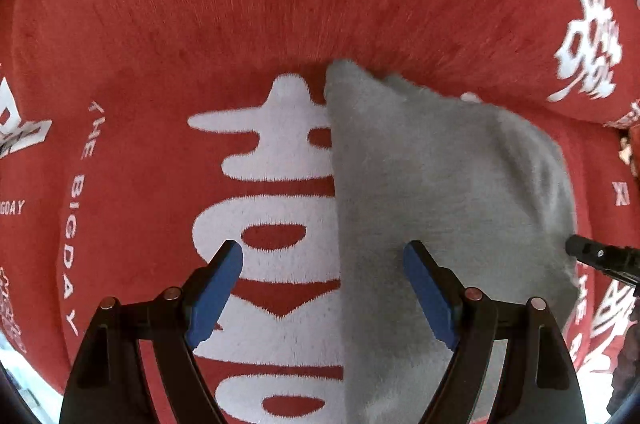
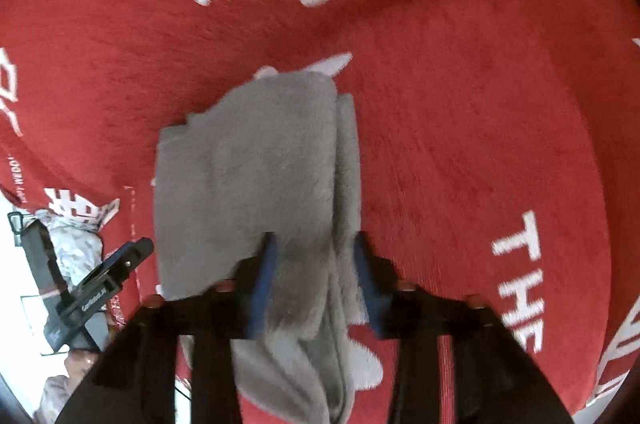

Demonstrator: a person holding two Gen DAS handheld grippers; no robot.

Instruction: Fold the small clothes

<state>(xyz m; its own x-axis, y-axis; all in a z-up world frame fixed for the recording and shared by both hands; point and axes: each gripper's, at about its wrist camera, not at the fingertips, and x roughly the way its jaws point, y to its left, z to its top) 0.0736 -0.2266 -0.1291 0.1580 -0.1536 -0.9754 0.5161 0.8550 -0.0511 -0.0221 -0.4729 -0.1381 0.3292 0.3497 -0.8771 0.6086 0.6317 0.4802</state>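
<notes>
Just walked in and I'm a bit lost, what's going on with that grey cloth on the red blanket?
A person is folding a small grey garment on a red blanket with white lettering, using two handheld grippers. The right gripper has its fingers pinched on a bunched edge of the garment. The left gripper hangs open above the garment's other edge, gripping nothing.

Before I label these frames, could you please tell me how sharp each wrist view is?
Left wrist view: fairly sharp, grey cloth and red blanket lettering crisp, fisheye bending at edges. Right wrist view: motion-blurred, smeared blanket characters and soft cloth edges.
</notes>
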